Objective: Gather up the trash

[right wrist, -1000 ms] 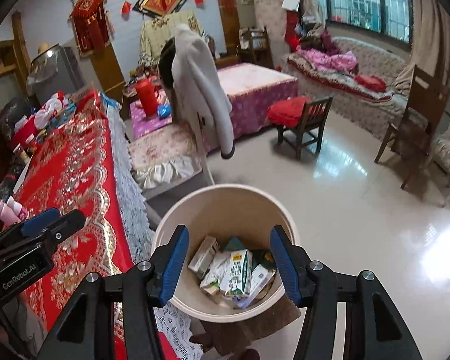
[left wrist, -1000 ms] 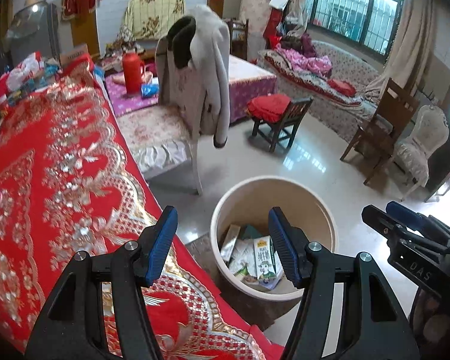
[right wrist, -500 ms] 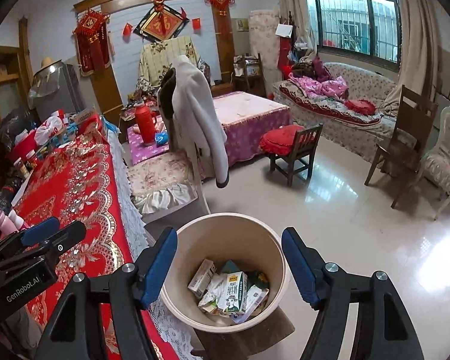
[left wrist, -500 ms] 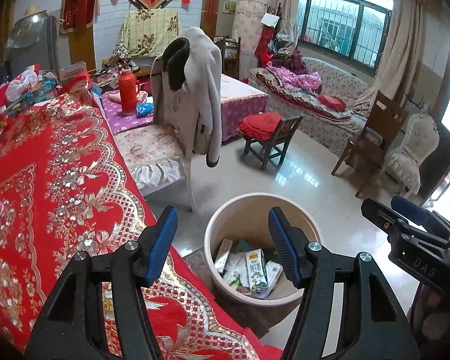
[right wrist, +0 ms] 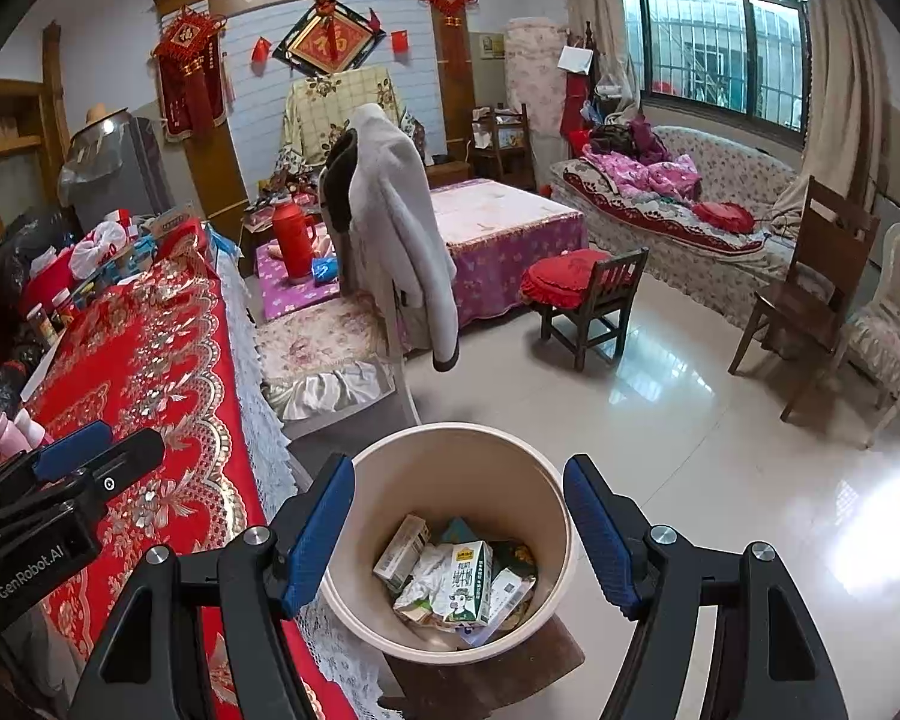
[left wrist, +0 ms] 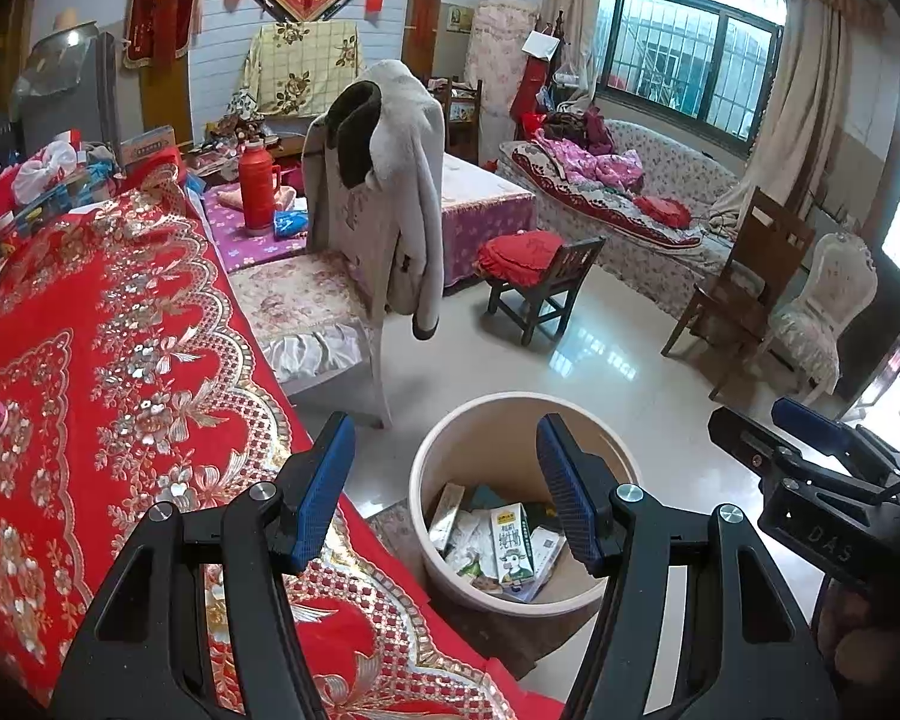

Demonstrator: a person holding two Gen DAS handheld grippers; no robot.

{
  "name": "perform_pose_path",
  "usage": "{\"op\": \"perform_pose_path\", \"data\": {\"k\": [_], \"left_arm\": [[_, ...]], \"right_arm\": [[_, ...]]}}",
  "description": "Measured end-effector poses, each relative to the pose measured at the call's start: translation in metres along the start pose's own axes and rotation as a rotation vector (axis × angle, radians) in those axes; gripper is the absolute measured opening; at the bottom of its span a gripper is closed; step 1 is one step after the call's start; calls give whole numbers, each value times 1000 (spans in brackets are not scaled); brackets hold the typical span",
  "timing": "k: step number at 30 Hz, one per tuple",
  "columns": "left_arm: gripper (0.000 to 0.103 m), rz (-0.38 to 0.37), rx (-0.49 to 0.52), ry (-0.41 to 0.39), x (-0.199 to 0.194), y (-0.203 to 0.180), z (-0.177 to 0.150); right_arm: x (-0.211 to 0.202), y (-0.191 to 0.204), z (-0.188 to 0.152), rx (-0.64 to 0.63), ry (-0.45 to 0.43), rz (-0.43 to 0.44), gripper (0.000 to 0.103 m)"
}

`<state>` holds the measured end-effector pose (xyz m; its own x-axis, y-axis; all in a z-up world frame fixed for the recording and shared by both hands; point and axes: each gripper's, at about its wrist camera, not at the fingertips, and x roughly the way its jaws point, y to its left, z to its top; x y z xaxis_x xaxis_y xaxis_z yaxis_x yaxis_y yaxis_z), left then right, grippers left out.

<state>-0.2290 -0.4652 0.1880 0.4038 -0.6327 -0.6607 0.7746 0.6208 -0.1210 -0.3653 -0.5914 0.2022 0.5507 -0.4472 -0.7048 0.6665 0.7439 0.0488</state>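
Beside the table edge, on the floor, a beige bin [right wrist: 450, 480] is seen with trash already deposited in it: a milk carton [right wrist: 469, 582], a smaller box [right wrist: 401, 552] and crumpled wrappers [right wrist: 423, 576] lie heaped at the bottom. The bin is well under half full.

The right gripper [right wrist: 459, 534] is held above the bin mouth with its blue-padded fingers [right wrist: 321, 531] spread wide apart; nothing is carried between them. The left gripper [left wrist: 444, 492] is held over the corner of the red tablecloth [left wrist: 120, 330], just beside the bin, with its fingers likewise wide apart and empty.

The task is judged to be well advanced: several items have been collected, and no trash is held in either gripper. On the near part of the cloth no loose trash is visible. At the far end of the table a cluttered group of bags and bottles [right wrist: 90, 264] is seen, and pink bottles [right wrist: 9, 429] stand at the left edge; whether any of these count as trash cannot be told. Any remaining work would be confined to those areas.
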Motion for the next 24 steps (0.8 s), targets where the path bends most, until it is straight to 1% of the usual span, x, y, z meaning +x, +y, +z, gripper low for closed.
{"op": "perform_pose_path", "data": {"k": [10, 24], "left_arm": [[62, 0, -1, 2, 1, 0, 1], [62, -20, -12, 17, 2, 0, 0]], "right_arm": [[3, 3, 4, -14, 9, 5, 70], [6, 8, 4, -23, 16, 9, 70]]}}
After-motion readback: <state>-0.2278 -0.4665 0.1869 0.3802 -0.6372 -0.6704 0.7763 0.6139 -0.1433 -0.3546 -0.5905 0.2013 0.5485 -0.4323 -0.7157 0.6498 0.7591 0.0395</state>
